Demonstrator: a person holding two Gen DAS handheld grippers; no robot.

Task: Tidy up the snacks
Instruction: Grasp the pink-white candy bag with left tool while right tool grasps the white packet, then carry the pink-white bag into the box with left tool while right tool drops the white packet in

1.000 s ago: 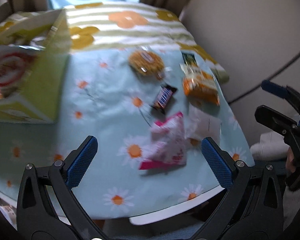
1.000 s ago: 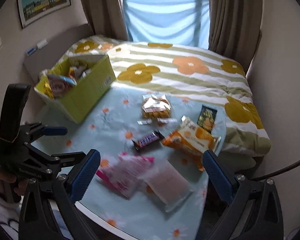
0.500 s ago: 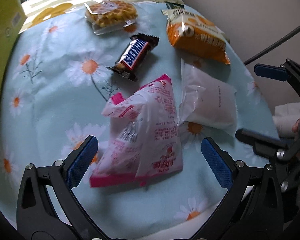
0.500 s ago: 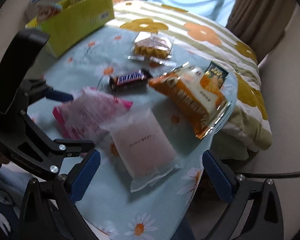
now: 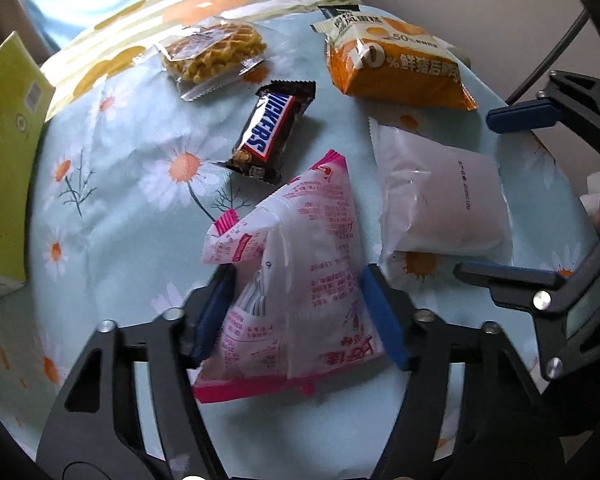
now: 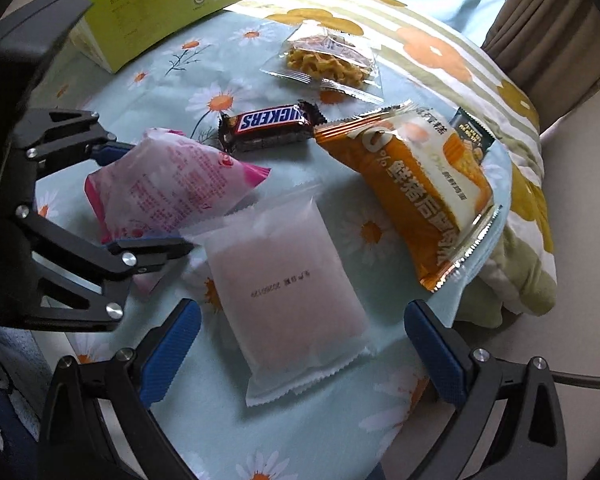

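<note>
The left gripper [image 5: 298,314] is closing on the pink packet [image 5: 296,280], which sits between its blue pads at the near edge of the table [image 5: 112,208]; the pads look to be touching the packet's sides, though blur on the left pad leaves it unclear whether they press yet. To do this pick well, the squeeze should land on the puffed middle of the packet, not on the thin sealed edge, and stop once the film gives, so the contents are not crushed; a lift straight up would keep the packet clear of the white packet [image 5: 440,196] just beside it at three o'clock. The right gripper [image 6: 300,344] stands with its jaws wide open and nothing held, straddling the near end of that white packet without touching it; it should sink further before it closes, so the pads meet the packet's long sides. Beyond the pink packet, at twelve o'clock, lies the chocolate bar [image 5: 270,132], with the orange bag [image 5: 396,64] at one o'clock and the waffle [image 5: 214,54] at eleven o'clock, farthest off. The left wrist view shows only one plain wall of the yellow-green box [image 6: 160,8] at nine o'clock; the right wrist view shows its open top with a snack already inside, which marks it as the likely place for the rest. That view also shows a small dark packet [image 6: 470,132] behind the orange bag.
</note>
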